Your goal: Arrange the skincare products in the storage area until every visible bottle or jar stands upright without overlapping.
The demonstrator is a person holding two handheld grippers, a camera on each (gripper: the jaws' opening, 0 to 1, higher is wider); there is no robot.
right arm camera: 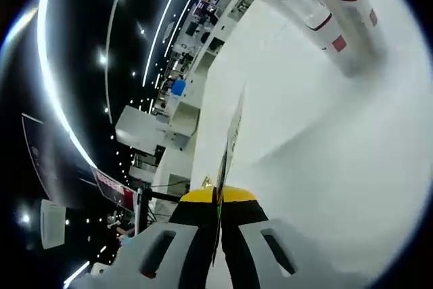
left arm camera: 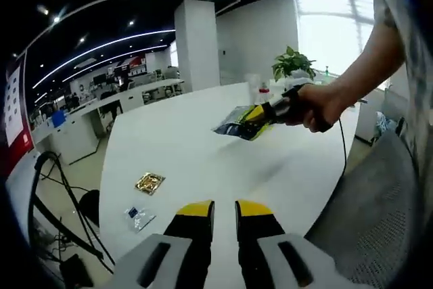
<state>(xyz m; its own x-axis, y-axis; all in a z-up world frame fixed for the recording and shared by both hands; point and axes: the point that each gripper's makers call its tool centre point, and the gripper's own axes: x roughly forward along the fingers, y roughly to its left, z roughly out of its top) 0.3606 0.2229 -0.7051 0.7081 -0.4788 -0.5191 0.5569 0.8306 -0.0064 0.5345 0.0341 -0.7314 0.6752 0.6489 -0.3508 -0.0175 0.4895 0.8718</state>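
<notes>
Right gripper view: rt tongs (right arm camera: 218,201) pinch sachet (right arm camera: 230,143) edge-on, above table (right arm camera: 325,167).

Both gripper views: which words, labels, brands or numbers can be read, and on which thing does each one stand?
No text reads clearly enough to quote.
Sachet in the right gripper: print blurred; in the right gripper view it shows edge-on.
Gold packet: print too small.
Blue packet: print too small.
Bottles with red bands: labels blurred.
Red banner: white lettering too small.
</notes>
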